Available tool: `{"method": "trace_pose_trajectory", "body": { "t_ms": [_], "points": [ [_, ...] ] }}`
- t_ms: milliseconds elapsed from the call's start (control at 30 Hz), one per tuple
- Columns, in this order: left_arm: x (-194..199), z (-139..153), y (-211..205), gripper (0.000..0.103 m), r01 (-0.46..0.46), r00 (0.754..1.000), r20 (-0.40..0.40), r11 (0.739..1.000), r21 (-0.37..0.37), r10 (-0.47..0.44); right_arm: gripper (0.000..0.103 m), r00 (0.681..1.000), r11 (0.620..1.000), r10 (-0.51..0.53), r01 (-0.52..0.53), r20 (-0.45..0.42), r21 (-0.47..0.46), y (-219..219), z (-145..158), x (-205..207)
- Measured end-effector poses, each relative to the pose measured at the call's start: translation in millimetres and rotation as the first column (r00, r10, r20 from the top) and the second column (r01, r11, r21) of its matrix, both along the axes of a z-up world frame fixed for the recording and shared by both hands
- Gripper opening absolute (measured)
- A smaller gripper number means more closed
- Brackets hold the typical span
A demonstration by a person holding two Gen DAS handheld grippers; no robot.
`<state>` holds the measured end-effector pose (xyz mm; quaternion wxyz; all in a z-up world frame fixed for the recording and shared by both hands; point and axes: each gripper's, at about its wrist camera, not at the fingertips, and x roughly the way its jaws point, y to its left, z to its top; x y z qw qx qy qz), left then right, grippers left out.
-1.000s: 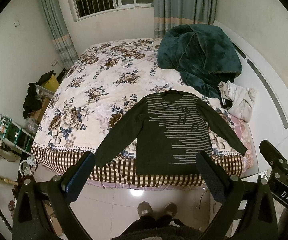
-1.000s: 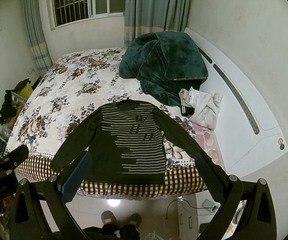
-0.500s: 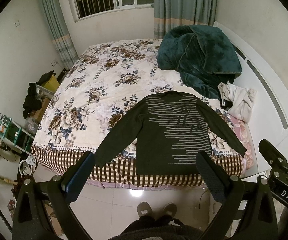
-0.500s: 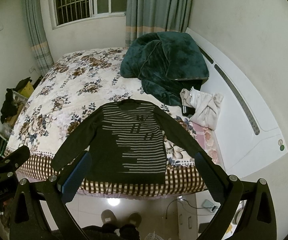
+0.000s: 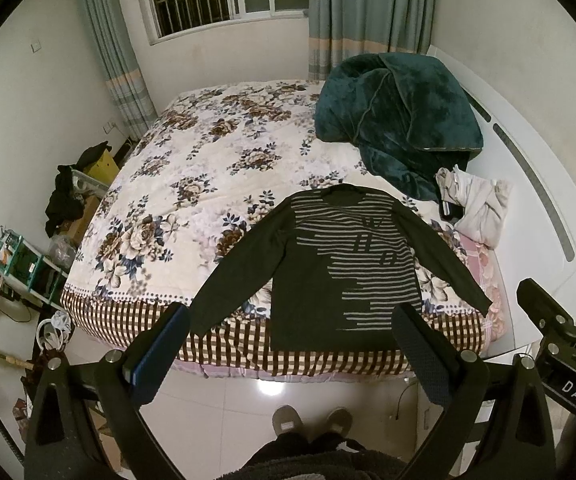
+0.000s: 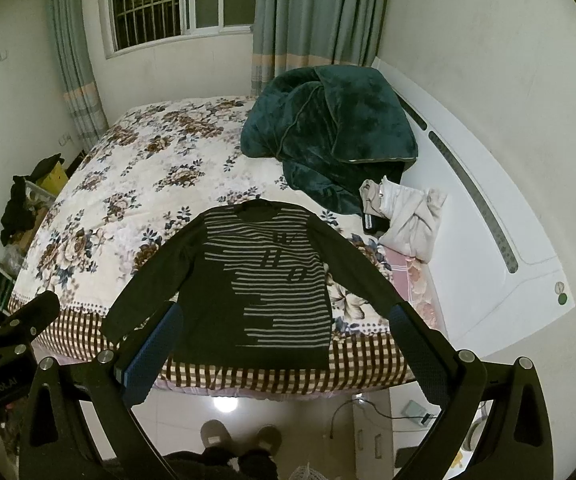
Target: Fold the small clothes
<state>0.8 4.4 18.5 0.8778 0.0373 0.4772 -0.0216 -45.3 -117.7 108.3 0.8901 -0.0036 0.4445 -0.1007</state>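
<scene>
A dark long-sleeved sweater with grey stripes [image 5: 340, 268] lies flat, face up, at the near edge of the floral bed [image 5: 192, 184], sleeves spread out, hem toward me. It also shows in the right wrist view [image 6: 264, 284]. My left gripper [image 5: 292, 344] is open and empty, held high above the floor in front of the bed. My right gripper [image 6: 284, 344] is also open and empty, beside the left one. Neither touches the sweater.
A dark green blanket [image 5: 396, 120] is heaped at the bed's far right, with a crumpled pale garment [image 5: 476, 204] beside it. The white headboard [image 6: 488, 216] runs along the right. Clutter and shelves [image 5: 28, 256] stand left of the bed. My feet [image 5: 312, 420] are on the tiled floor.
The right gripper has shifted slightly, so the sweater sits a bit further right in its view. The left view is nearly unchanged.
</scene>
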Motion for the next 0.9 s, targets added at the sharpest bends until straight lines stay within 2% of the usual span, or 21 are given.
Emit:
{"method": "trace_pose_trajectory", "body": {
  "t_ms": [633, 900],
  "points": [
    [7, 9, -3, 0.103, -0.015, 1.0, 0.012, 1.0, -0.005, 0.015, 0.103, 1.0, 1.0, 0.028, -0.028, -0.002, -0.008, 4, -1, 15],
    [13, 3, 7, 0.103, -0.02, 1.0, 0.008, 1.0, -0.013, 0.02, 0.103, 1.0, 1.0, 0.027, -0.027, -0.013, -0.004, 11, -6, 24]
  ]
}}
